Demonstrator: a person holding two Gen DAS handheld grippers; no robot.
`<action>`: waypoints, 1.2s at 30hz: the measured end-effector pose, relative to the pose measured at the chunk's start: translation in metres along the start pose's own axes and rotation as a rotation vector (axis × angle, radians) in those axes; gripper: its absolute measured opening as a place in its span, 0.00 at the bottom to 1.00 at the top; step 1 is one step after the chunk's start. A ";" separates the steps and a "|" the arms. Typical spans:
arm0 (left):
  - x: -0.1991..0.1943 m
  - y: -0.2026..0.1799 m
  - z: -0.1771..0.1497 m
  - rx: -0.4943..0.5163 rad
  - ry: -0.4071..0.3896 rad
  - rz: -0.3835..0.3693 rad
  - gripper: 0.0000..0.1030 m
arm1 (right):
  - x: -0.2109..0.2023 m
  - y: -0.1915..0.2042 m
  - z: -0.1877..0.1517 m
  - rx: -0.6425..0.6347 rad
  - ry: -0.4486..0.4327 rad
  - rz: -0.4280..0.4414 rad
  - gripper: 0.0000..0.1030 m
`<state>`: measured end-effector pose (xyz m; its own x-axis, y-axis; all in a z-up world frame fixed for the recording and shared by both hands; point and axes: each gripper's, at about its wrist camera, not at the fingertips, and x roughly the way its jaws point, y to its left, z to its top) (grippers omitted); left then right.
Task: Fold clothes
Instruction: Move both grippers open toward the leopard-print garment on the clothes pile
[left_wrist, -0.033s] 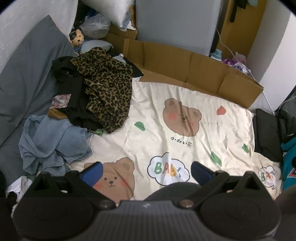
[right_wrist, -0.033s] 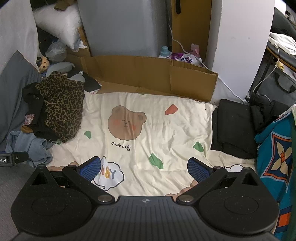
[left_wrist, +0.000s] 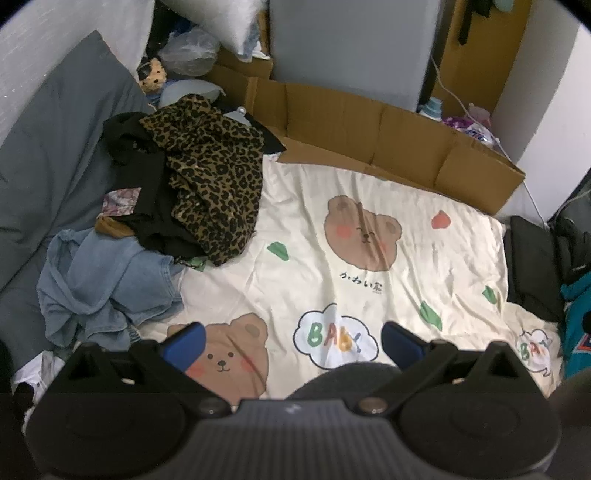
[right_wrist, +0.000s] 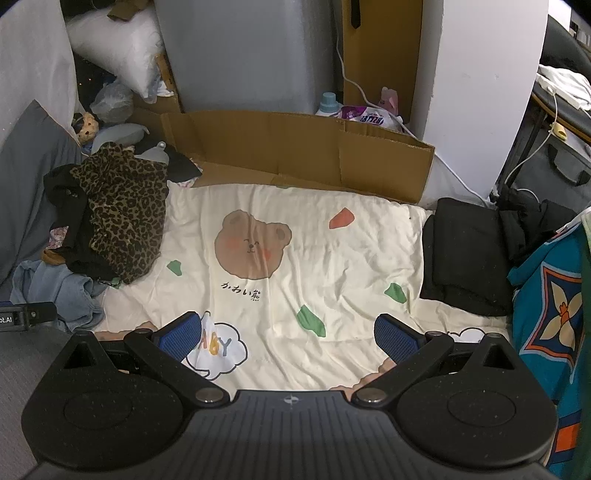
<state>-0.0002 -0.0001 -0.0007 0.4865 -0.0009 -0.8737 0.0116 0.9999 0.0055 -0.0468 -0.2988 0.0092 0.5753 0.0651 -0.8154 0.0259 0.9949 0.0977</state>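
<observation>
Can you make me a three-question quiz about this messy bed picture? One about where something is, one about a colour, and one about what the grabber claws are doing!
1. Where does the leopard-print garment lie?
A. On the clothes pile at the left edge of the bear blanket
B. Inside the cardboard
C. On the black folded clothes at the right

2. What colour is the crumpled denim garment in front of the pile?
A. Red
B. Light blue
C. Yellow

3. How do the left gripper and the right gripper stand?
A. Both shut on the blanket
B. One holds a sock
C. Both open, with nothing between the fingers

Answers:
1 A, the spotted cloth is draped over black clothes at the blanket's left edge.
2 B, the denim is pale blue.
3 C, the blue pads stand wide apart above the blanket in both wrist views.
</observation>
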 end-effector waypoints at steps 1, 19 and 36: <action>0.000 0.000 0.000 0.003 0.002 -0.003 0.99 | 0.000 0.000 0.000 -0.001 0.000 -0.002 1.00; -0.001 -0.014 0.000 0.095 0.013 0.041 0.98 | -0.003 -0.003 0.002 0.004 -0.016 0.004 1.00; -0.002 -0.002 -0.001 0.053 0.010 -0.006 0.98 | -0.004 -0.008 0.004 0.039 -0.020 0.016 1.00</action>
<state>-0.0024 -0.0024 0.0006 0.4779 -0.0067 -0.8784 0.0609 0.9978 0.0255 -0.0460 -0.3075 0.0143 0.5921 0.0791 -0.8020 0.0478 0.9900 0.1330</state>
